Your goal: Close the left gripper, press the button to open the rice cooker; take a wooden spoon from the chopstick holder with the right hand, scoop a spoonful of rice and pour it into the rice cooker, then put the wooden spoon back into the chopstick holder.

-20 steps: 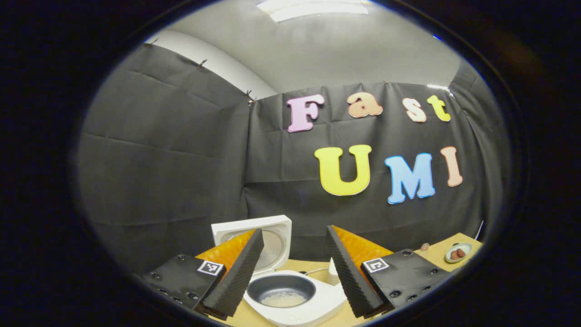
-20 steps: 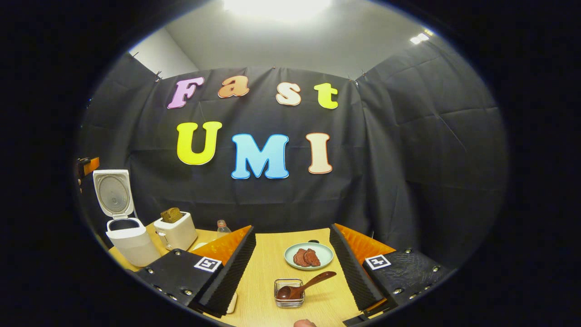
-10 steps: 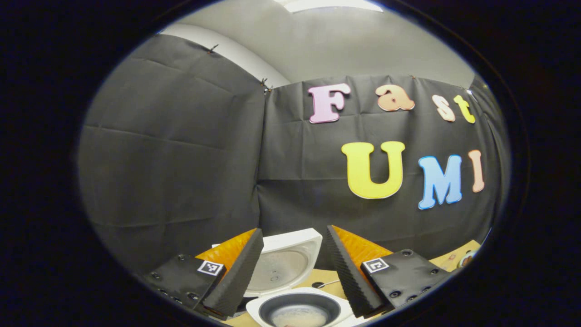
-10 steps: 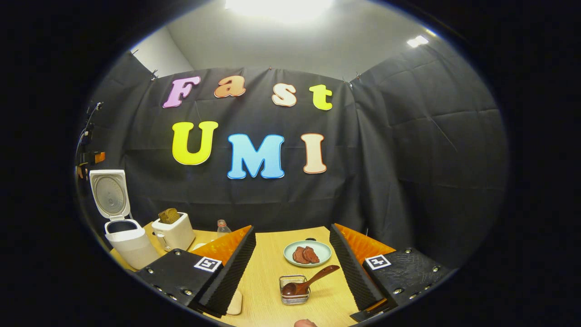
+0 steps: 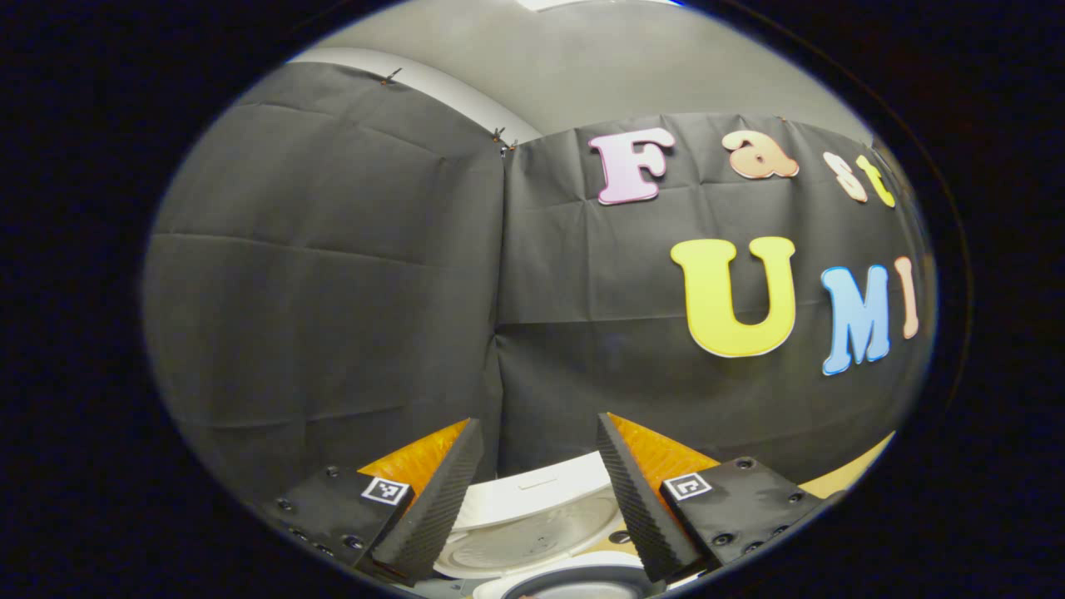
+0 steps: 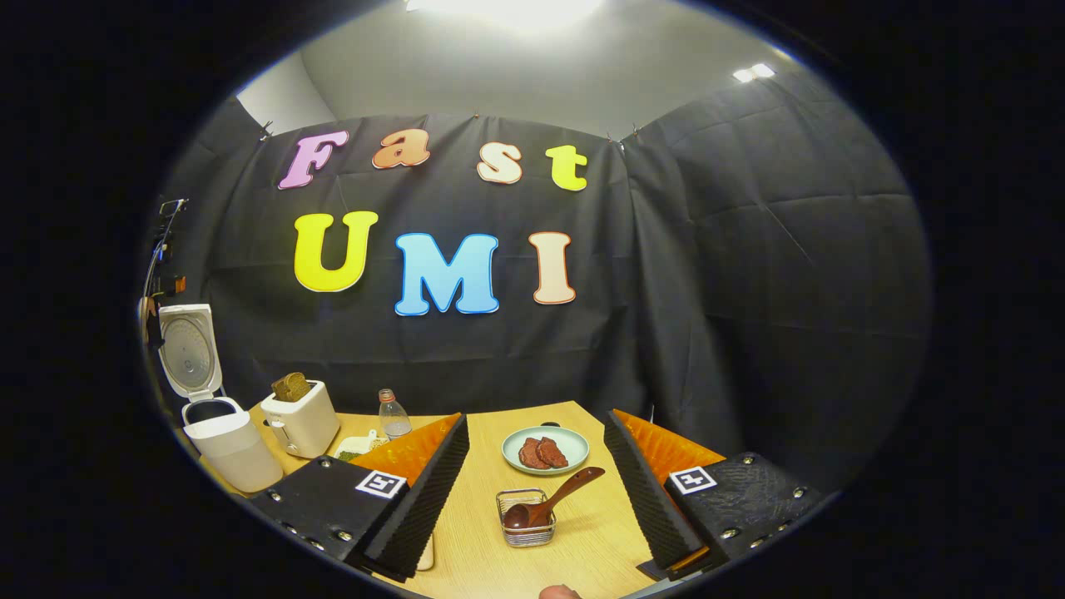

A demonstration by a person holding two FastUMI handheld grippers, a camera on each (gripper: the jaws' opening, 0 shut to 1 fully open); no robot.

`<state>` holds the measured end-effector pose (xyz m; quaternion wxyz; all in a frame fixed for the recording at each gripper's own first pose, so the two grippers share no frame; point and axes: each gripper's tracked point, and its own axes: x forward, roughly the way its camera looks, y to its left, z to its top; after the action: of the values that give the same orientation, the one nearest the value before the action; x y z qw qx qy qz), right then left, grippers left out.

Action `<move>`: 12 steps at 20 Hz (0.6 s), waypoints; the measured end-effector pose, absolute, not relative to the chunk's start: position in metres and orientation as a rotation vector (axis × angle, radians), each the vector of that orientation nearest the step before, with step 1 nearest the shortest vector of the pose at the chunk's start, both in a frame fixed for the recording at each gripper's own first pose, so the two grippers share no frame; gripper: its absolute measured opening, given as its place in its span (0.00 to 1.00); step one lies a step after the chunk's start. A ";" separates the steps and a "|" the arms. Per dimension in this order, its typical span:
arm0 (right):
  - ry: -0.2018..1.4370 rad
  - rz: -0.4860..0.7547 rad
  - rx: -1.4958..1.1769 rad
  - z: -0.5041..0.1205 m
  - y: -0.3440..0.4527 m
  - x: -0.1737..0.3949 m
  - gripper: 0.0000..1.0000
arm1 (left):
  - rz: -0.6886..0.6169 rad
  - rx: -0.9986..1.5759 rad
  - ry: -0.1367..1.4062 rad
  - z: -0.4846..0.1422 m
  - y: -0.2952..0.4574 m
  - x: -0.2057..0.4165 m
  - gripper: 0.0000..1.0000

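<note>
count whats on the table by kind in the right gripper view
rice cooker: 1
toaster: 1
bottle: 1
plate: 1
wire basket: 1
wooden spoon: 1
total: 6

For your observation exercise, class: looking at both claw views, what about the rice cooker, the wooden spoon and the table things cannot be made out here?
- Rice cooker, left gripper view: the pot is cut off by the bottom edge; any rice inside is hidden.
- Rice cooker, right gripper view: too small and side-on to see inside.
- Wooden spoon in its wire holder: bowl contents unclear.
- Small dish: partly hidden behind the right claw.
</note>
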<state>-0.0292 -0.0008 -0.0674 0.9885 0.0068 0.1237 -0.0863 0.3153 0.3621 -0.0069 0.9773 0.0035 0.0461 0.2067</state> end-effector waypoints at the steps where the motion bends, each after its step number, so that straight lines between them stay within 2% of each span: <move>1: 0.251 -0.174 0.007 -0.068 -0.001 -0.029 0.99 | 0.424 0.007 0.104 -0.012 0.365 0.318 0.92; 3: 0.250 -0.172 -0.004 -0.066 -0.002 -0.028 0.99 | 0.437 0.014 0.134 -0.026 0.370 0.327 0.95; 7: 0.246 -0.168 -0.005 -0.064 -0.005 -0.027 0.99 | 0.471 -0.008 0.216 -0.056 0.379 0.336 0.95; 12: 0.246 -0.159 -0.028 -0.062 -0.014 -0.028 0.99 | 0.495 -0.005 0.217 -0.059 0.375 0.331 0.96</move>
<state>-0.0283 -0.0145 -0.0617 0.9892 -0.0138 0.1228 -0.0790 0.3308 0.3751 -0.0588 0.9637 -0.0024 0.1073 0.2446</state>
